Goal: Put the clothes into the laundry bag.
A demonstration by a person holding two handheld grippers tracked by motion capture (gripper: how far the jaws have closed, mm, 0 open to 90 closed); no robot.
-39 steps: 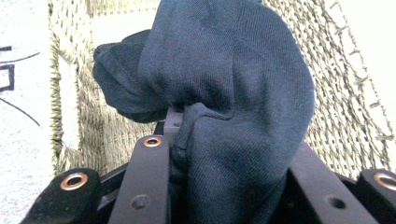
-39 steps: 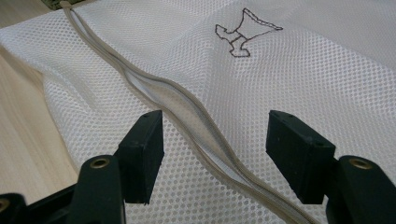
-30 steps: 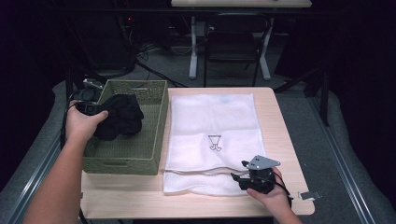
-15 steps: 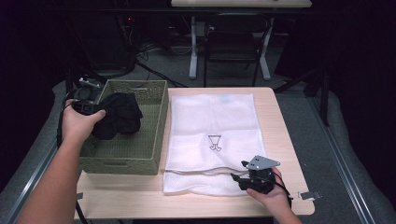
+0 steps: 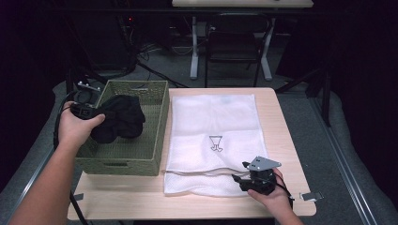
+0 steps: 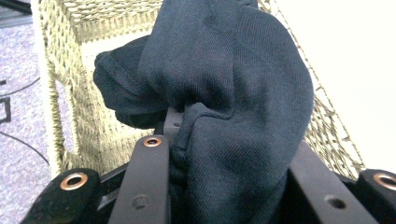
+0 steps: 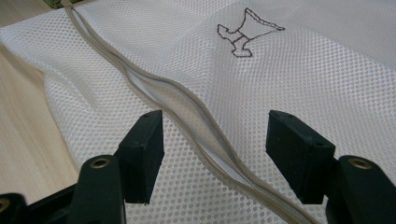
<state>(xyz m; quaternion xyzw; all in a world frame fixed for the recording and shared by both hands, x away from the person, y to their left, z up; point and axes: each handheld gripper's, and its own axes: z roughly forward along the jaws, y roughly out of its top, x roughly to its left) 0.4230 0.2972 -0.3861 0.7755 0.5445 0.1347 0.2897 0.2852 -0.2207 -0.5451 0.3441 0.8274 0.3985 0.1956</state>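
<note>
Black cloth [image 6: 224, 93] bunches between the jaws of my left gripper [image 5: 84, 112], clamped fast, over the basket [image 5: 155, 93] at the table's left edge. My right gripper [image 7: 215, 154] rests with jaws apart astride the zip [image 7: 187, 112] of the mesh bag [image 5: 213, 117], near the front edge. The bag's mouth lies to the cloth's right, its zip running across me.

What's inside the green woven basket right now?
The basket holds a bunched dark garment, gripped between the left tongs. A bare patch of floor shows beside it; anything beneath the cloth is covered.
</note>
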